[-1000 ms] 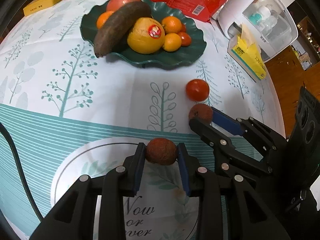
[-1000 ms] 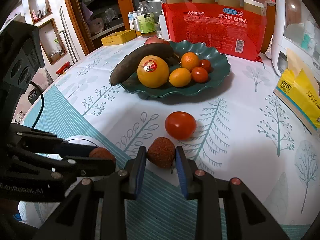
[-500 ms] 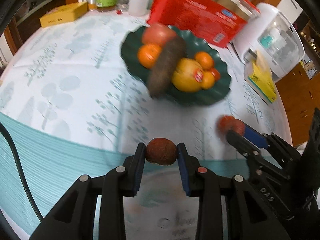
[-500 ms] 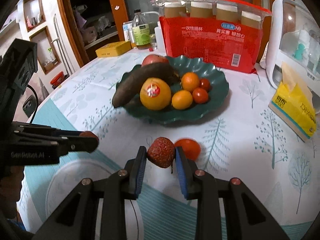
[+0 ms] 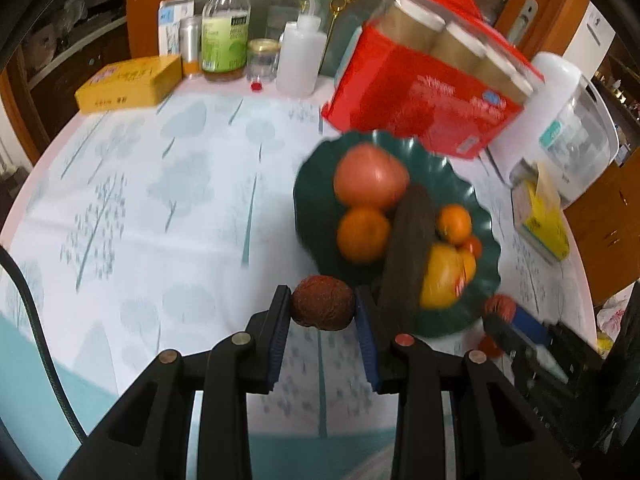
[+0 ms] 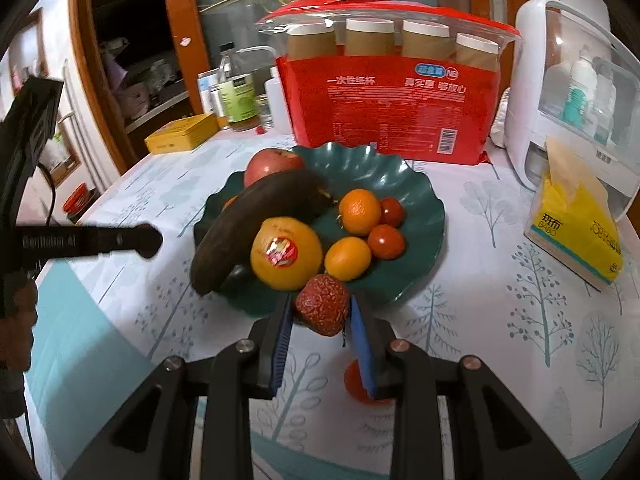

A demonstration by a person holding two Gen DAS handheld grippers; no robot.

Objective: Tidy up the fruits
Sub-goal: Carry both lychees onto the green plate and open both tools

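Observation:
My left gripper (image 5: 322, 300) is shut on a brown lychee (image 5: 320, 314), held in the air just left of the dark green plate (image 5: 308, 204). In the right wrist view my right gripper (image 6: 322, 304) is shut on a red lychee (image 6: 320, 312) at the plate's (image 6: 428, 208) near rim. The plate holds an apple (image 6: 272, 162), a blackened banana (image 6: 256, 216), a big yellow orange with a sticker (image 6: 286, 254), small oranges and small tomatoes. A red tomato (image 6: 356, 386) lies on the cloth under the right fingers. The left gripper's tip (image 6: 148, 240) shows at left.
Behind the plate stands a red pack of paper cups (image 6: 396, 108). A white appliance (image 6: 560, 92) and a yellow tissue pack (image 6: 576, 232) are to the right. A yellow tin (image 5: 128, 84) and bottles (image 5: 224, 36) line the table's far edge. A black cable (image 5: 32, 320) hangs at left.
Both grippers have risen off the cloth with their lychees and moved toward the plate. The left one swung further, so the plate now lies to its right. The tomato stayed put.

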